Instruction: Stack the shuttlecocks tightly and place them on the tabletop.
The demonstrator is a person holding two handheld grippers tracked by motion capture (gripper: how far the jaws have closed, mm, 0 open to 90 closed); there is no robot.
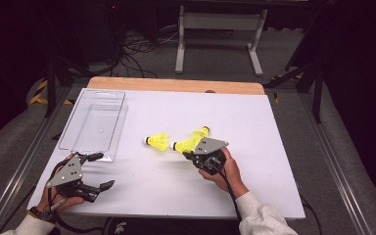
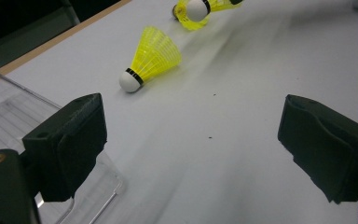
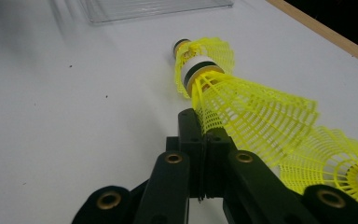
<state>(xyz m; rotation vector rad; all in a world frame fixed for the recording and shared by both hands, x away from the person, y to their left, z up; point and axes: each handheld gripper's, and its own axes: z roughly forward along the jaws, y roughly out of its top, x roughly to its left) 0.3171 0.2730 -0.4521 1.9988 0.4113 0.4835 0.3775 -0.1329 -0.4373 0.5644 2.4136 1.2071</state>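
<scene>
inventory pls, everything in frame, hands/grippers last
shuttlecocks: three, yellow skirts with white cork tips. One lies alone mid-table; one is pinched by its skirt in the right gripper; one lies just behind that.
tray: one, clear plastic, empty, left part of the table.
table: one, white top, wooden strip along the far edge.
frame: one, white metal, on the floor beyond the table.
cables: a dark tangle on the floor, far left.
left gripper: black, jaws wide apart, holding nothing, near the tray's near corner.
right gripper: black, jaws closed on a shuttlecock skirt.
</scene>
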